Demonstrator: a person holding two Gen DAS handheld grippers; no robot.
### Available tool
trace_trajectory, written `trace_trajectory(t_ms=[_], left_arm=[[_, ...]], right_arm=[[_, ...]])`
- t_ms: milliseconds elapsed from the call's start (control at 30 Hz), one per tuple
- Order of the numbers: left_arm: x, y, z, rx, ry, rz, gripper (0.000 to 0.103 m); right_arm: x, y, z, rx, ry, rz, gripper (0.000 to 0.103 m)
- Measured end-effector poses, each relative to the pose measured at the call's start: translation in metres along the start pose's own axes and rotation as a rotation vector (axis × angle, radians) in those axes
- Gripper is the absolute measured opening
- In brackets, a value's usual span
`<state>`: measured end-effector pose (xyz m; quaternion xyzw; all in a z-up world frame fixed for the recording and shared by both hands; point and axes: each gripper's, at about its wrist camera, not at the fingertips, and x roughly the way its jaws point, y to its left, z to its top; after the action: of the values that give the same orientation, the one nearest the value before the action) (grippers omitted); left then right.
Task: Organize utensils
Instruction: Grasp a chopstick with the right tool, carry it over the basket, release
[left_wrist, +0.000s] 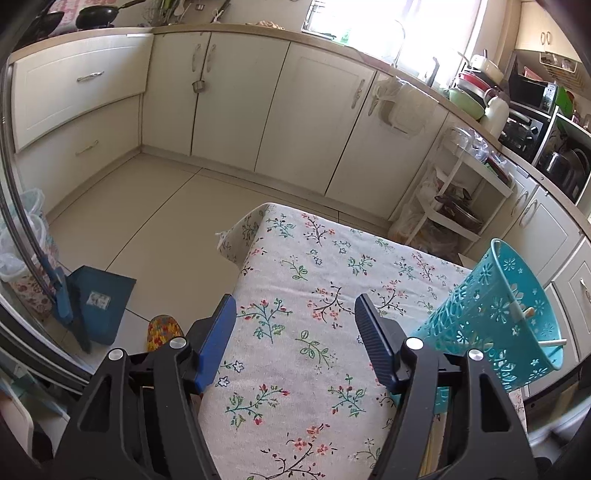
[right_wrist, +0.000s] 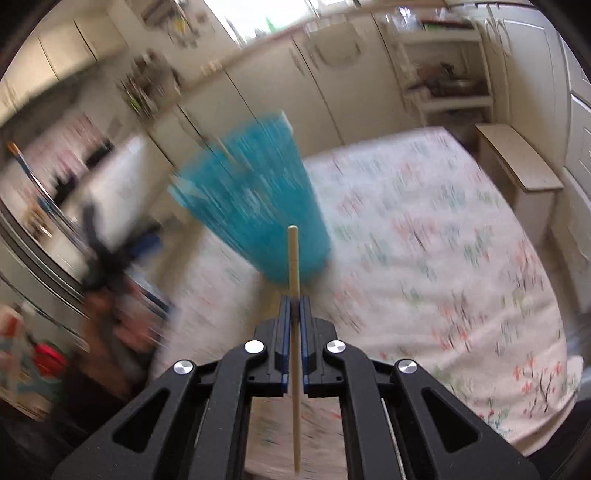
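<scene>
We see the desk (left_wrist: 295, 295), under a floral cloth, stretching ahead of both tools. On it stands the teal basket (left_wrist: 498, 314), just right of the left hand-held gripper (left_wrist: 295, 314), whose jaws are spread with nothing between them, probably ready to steady it. The right hand-held gripper (right_wrist: 294, 306) is pressed together on a wooden chopstick (right_wrist: 293, 295), held upright before the basket, likely for dropping in. Only the left view shows sticks already inside; only the blurred right view shows the pinch.

No text, label, brand or number is legible in either view.
</scene>
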<state>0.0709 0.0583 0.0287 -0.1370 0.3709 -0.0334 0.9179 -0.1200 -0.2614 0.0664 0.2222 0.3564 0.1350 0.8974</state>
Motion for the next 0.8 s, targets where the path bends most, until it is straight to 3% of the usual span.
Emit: trace_trajectory(t_ms=[167, 300, 567, 700, 800], left_arm=[[0.001, 0.000, -0.001, -0.002, 0.003, 0.000, 0.063], [0.002, 0.002, 0.001, -0.008, 0.008, -0.006, 0.063], [0.001, 0.011, 0.005, -0.041, 0.017, -0.025, 0.064], [0.001, 0.011, 0.004, -0.044, 0.020, -0.029, 0.064], [0.002, 0.010, 0.004, -0.036, 0.022, -0.026, 0.066]], right_arm=[[-0.029, 0.050, 0.067, -0.073, -0.168, 0.138, 0.005], [-0.025, 0.078, 0.101, -0.138, -0.224, 0.144, 0.005], [0.012, 0.089, 0.122, -0.208, -0.237, -0.023, 0.005], [0.044, 0.082, 0.111, -0.261, -0.173, -0.144, 0.005], [0.067, 0.072, 0.106, -0.258, -0.095, -0.172, 0.005]])
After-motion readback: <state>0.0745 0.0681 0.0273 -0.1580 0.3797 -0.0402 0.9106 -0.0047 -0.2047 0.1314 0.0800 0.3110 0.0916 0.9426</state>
